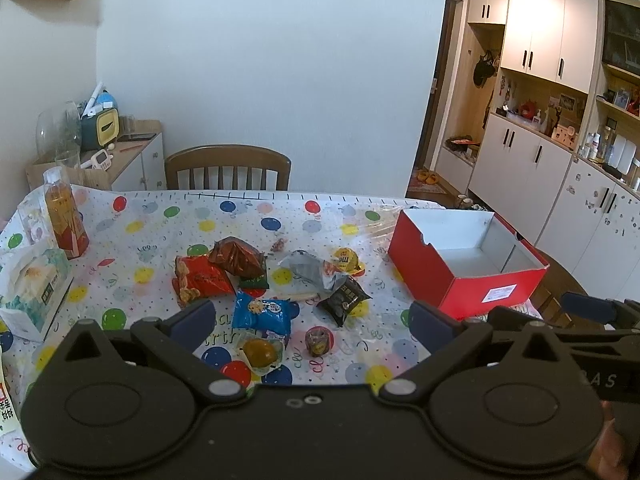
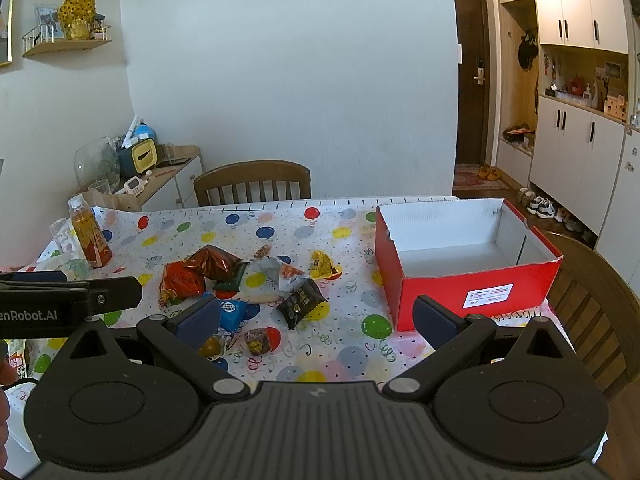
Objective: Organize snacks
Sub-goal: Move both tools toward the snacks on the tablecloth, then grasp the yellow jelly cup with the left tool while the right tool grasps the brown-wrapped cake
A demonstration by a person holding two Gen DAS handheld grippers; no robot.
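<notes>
Surface: table under a balloon-print cloth.
Ahead of the tools: snack packets in a loose heap.
Right: red box.
Left: drink bottle, tissue box.

Your left gripper's body hides part of the yellow jelly cup; print on the red box's label is unreadably small.

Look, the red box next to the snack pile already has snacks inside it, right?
Not quite. The red box sits beside the snack pile, but it is empty: the right wrist view shows only its bare white inside. The snacks all lie on the balloon tablecloth.
</notes>
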